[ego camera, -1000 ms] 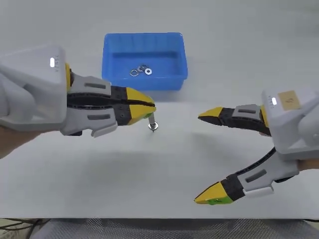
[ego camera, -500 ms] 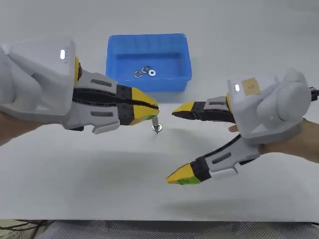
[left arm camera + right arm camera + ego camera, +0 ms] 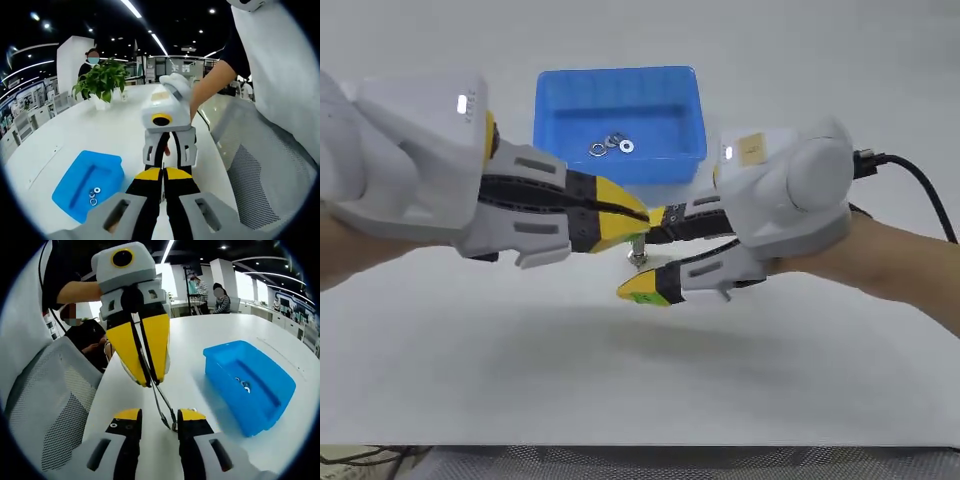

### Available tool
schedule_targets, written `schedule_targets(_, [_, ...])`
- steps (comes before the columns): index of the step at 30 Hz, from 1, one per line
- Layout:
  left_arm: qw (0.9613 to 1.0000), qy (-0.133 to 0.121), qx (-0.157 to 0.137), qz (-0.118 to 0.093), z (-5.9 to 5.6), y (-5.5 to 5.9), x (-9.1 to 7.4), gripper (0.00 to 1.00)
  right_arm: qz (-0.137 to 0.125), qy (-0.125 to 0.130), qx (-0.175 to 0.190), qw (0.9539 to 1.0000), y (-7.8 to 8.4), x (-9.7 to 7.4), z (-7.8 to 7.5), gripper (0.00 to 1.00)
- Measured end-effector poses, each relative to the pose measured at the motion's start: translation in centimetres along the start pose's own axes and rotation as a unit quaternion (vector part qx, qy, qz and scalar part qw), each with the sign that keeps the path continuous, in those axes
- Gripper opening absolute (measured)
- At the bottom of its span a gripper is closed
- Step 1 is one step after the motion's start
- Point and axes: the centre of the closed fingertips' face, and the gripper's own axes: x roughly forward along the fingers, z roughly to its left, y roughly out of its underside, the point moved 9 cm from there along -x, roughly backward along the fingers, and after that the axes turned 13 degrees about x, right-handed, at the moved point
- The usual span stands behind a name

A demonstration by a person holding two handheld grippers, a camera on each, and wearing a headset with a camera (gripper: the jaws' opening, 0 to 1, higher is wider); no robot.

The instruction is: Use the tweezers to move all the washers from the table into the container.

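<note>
Left claw (image 3: 638, 222) clamps tweezers (image 3: 635, 244); washer (image 3: 639, 260) sits between spread right claw (image 3: 645, 253).

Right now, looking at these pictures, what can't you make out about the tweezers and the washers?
- Tips of the tweezers: in the right gripper view they are too small to tell whether they pinch a washer.
- Washers in the container: in the head view they are tiny and clustered, so the count is unclear.
- Table beneath the left gripper and right gripper: covered by them in the head view, so any washers lying there are hidden.
</note>
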Motion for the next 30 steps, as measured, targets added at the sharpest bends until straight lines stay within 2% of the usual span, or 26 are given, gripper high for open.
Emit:
schedule_targets(5, [1.0000,0.002,-0.001,-0.001,-0.02,-0.06,0.23,0.04,0.012,0.005,-0.031,0.9994,0.16,0.09,-0.14,0.24])
schedule_targets(8, [1.0000,0.004,0.000,-0.001,-0.05,-0.10,0.36,0.04,0.004,0.006,-0.027,0.9996,0.08,0.05,-0.31,0.19])
schedule_targets(11, [1.0000,0.008,0.000,-0.002,-0.14,-0.06,0.37,0.04,0.004,0.013,-0.044,0.9989,-0.03,0.04,-0.59,0.13])
schedule_targets(15, [1.0000,0.005,-0.001,0.000,0.10,0.17,0.19,0.04,0.009,0.014,-0.075,0.9971,-0.06,0.15,-0.40,0.12])
schedule_targets(26, [1.0000,-0.007,0.000,0.005,0.13,0.22,0.08,0.05,0.003,0.025,-0.089,0.9957,-0.06,0.08,-0.58,0.10])
schedule_targets(30, [0.9992,-0.032,-0.023,0.000,0.00,0.41,-0.17,0.07,0.000,0.031,-0.080,0.9963,-0.04,0.07,-0.59,0.10])
